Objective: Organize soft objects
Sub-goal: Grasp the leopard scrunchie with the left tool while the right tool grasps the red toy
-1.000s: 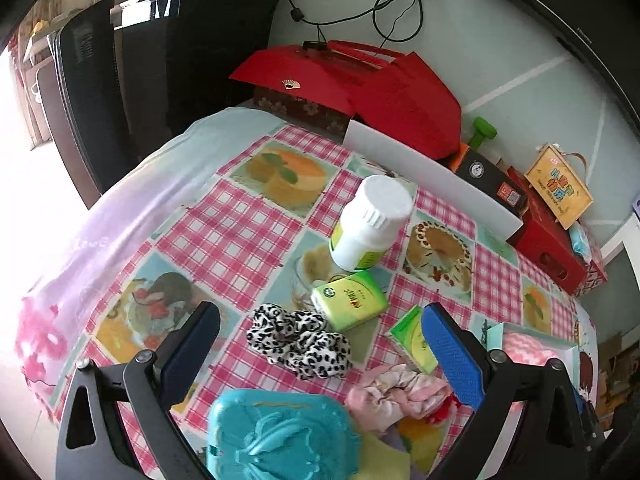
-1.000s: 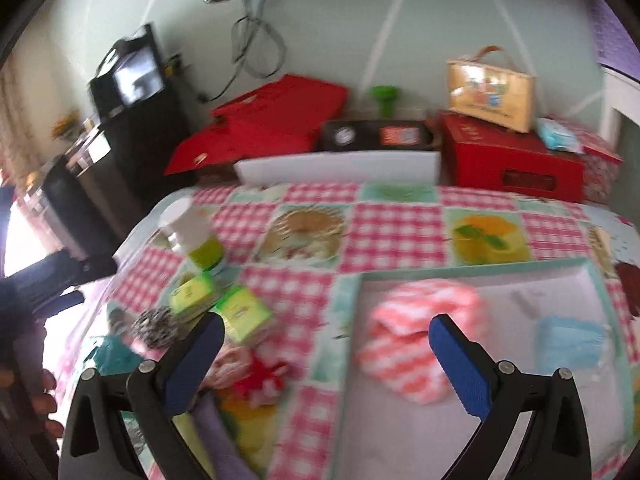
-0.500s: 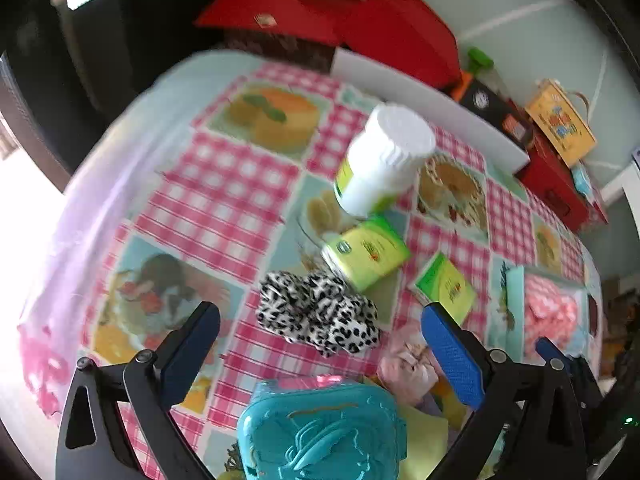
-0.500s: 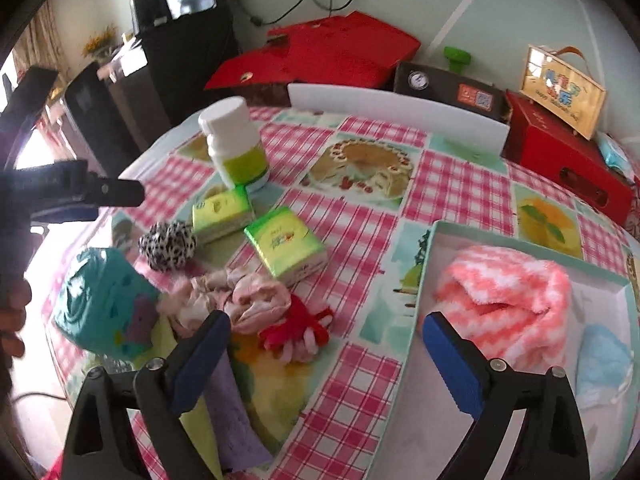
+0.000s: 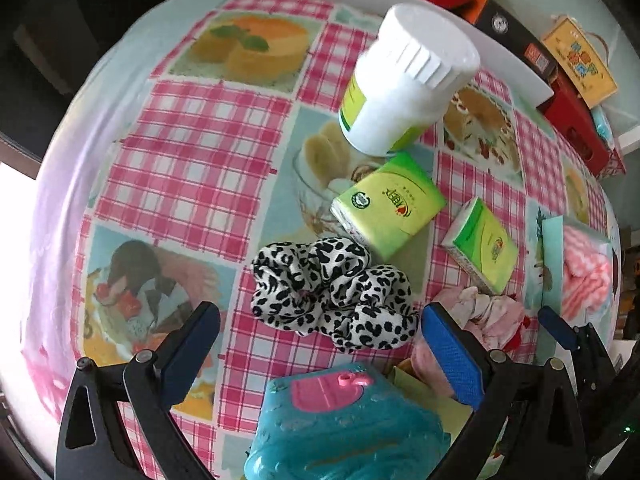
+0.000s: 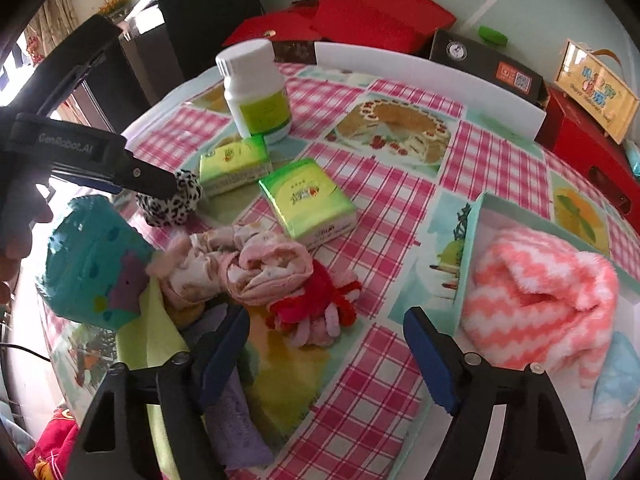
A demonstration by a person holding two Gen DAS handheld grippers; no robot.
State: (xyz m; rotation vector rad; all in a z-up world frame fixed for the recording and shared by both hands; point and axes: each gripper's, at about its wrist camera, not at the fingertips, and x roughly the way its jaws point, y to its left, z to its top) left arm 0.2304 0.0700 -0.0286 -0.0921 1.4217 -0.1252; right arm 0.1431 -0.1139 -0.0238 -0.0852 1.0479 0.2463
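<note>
While two green tissue packs (image 5: 390,205) lie flat, one bottle (image 5: 404,98) stands — one leopard scrunchie (image 5: 334,292).

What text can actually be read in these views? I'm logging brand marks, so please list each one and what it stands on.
"GenRobot.AI": on the black body of the left gripper, seen from the right wrist view.
Green tissue packs: printed logos and characters, too small to read.
White bottle: green label, text unreadable.
Yellow gift bag: coloured characters, blurred.
Black box: orange label and code square, unreadable.
</note>
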